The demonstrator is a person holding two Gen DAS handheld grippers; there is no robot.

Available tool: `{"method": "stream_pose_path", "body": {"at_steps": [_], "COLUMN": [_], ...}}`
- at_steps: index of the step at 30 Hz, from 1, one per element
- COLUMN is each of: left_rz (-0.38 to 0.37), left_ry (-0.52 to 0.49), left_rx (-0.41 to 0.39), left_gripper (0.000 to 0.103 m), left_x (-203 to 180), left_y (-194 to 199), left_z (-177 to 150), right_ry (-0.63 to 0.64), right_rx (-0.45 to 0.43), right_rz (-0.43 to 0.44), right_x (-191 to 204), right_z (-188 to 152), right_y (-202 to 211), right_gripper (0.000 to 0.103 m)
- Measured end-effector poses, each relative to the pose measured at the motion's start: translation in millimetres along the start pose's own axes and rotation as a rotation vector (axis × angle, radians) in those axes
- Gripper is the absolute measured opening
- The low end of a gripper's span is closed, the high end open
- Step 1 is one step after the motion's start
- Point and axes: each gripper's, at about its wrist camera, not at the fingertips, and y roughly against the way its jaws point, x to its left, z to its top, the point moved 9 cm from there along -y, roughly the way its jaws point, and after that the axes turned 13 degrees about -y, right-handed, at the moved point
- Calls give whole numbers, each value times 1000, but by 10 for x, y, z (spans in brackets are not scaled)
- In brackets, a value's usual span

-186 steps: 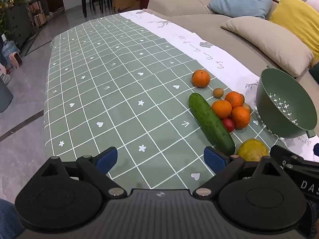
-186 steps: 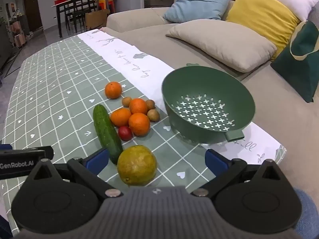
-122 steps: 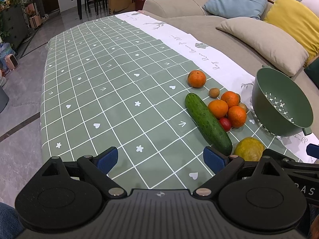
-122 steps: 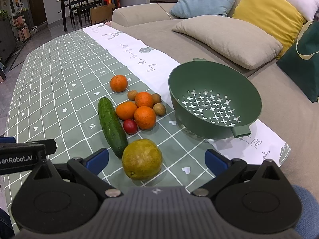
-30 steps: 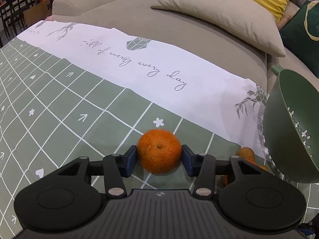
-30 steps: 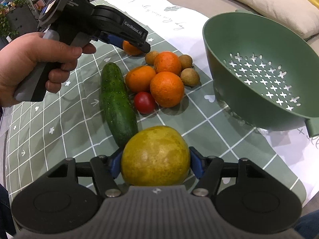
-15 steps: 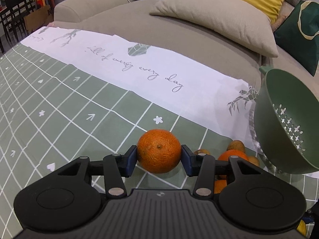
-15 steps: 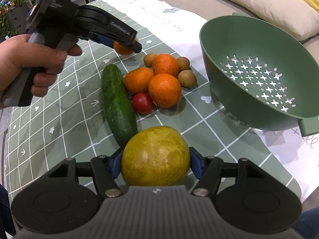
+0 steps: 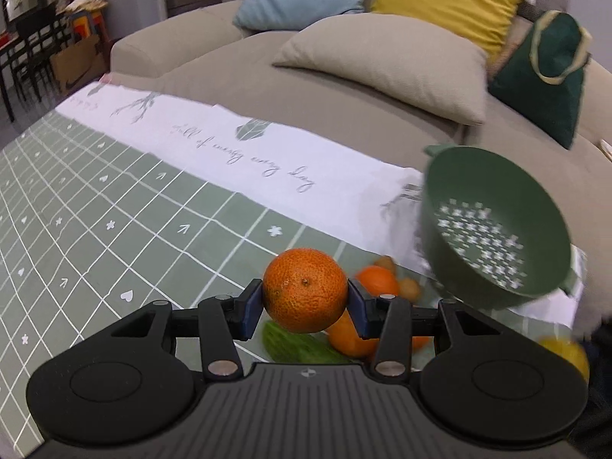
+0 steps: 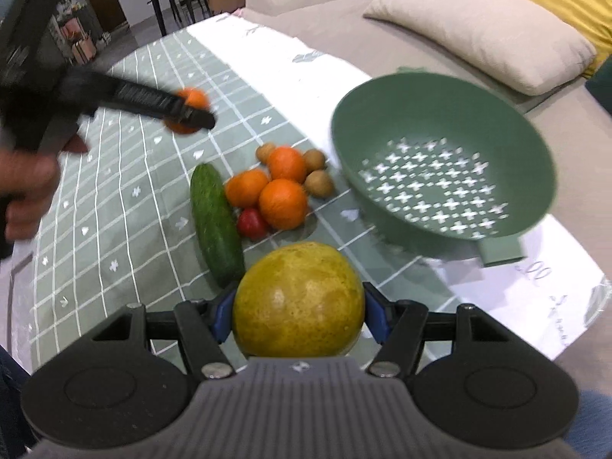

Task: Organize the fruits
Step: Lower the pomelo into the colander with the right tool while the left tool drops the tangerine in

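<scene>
Carrying two fruits at once, I am in the transport step between pick and drop. My left gripper (image 9: pixel 305 303) is clamped on a small orange (image 9: pixel 305 290), its blue pads pressing both sides, and the fruit hangs clear above the green checked tablecloth (image 9: pixel 114 210). My right gripper (image 10: pixel 298 315) is clamped on the large yellow-green citrus (image 10: pixel 298 300), also off the cloth. The green colander (image 10: pixel 440 179) stands empty at the far right, near the white runner edge. Between us and it remain the cucumber (image 10: pixel 216 222), three oranges (image 10: pixel 283 202), a small red fruit (image 10: pixel 251 223) and some little brown fruits (image 10: pixel 319 183). I judge the next move needs each gripper brought over the colander rim and lowered inside before I let go, one after the other, so the two grippers do not collide.
</scene>
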Motion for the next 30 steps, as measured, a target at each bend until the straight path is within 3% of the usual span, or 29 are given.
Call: {"method": "stream_pose_path", "body": {"at_steps": [8,12,17,20,25,30], "left_rz": [-33,-50,-84,-110,-151,-172], "left_ry": [-103,-185,-272,-330,-438,-470], "left_rx": [-61,-80,-74,-68,-39,7], "left_gripper": [53,53,53,53,53,53], "left_x": [-420,-722,-1110,-1293,-1449,-1495], "left_y": [272,274,126,0,-251,-486], "left_z": [236,373,503,569,643,674], "right_ry": [55,85,115,214,357,431], "right_rx": [-61,-77,-70,-68,10,84], "right_rz": [25,10,66,99,145,154], "right_x": [-296,-542,-852,-921,-906,-961], "right_z": [417,719,1073,1239,1379,1454], "right_y": [563,637,495,394,151,-156], "right_gripper": [62,62,62,62,63,62]}}
